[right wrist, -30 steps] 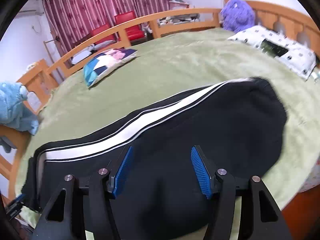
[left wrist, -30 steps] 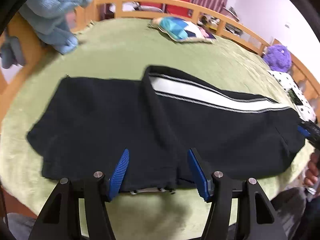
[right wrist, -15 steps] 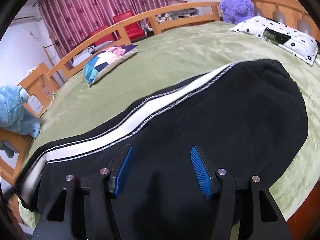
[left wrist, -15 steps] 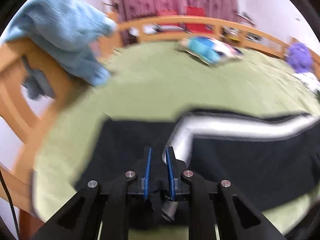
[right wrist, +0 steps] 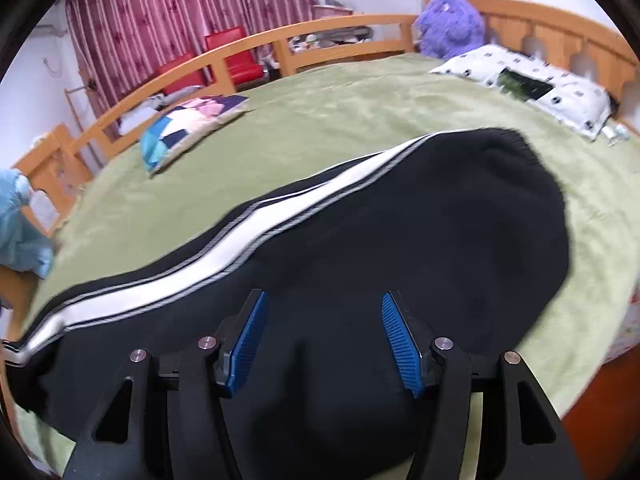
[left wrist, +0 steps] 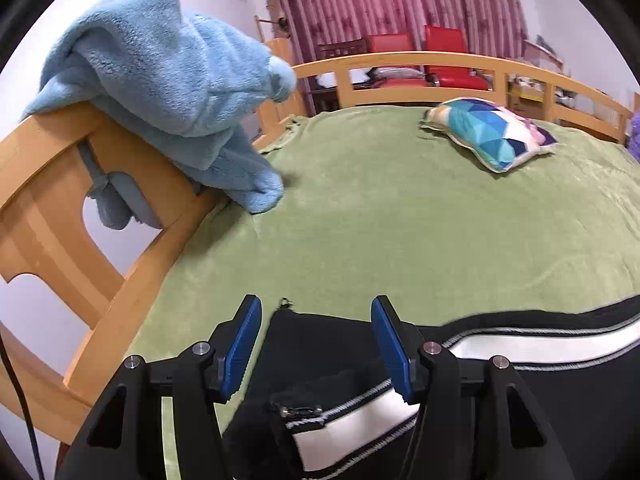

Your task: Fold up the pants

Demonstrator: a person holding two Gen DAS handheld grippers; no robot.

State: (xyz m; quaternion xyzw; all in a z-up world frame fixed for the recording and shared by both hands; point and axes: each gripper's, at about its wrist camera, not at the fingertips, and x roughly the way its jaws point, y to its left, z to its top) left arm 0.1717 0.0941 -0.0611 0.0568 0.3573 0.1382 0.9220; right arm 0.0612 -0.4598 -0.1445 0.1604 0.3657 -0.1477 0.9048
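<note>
Jaws apart on left gripper [left wrist: 316, 350] and right gripper [right wrist: 322, 344], hovering over pants [right wrist: 400, 232]; folding midway, needing regrasp at cuff [left wrist: 304, 412].

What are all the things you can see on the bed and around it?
pants: one, black with white stripe, near bed edge
bed cover: one, green, under everything
blue blanket: one, draped on wooden rail
patterned cushion: one, blue and pink, far side
spotted pillow: one, white, by headboard
purple plush: one, beside headboard
red chairs: two, before curtain
left gripper: black, blue pads, open over pants
right gripper: same, open over pants
</note>
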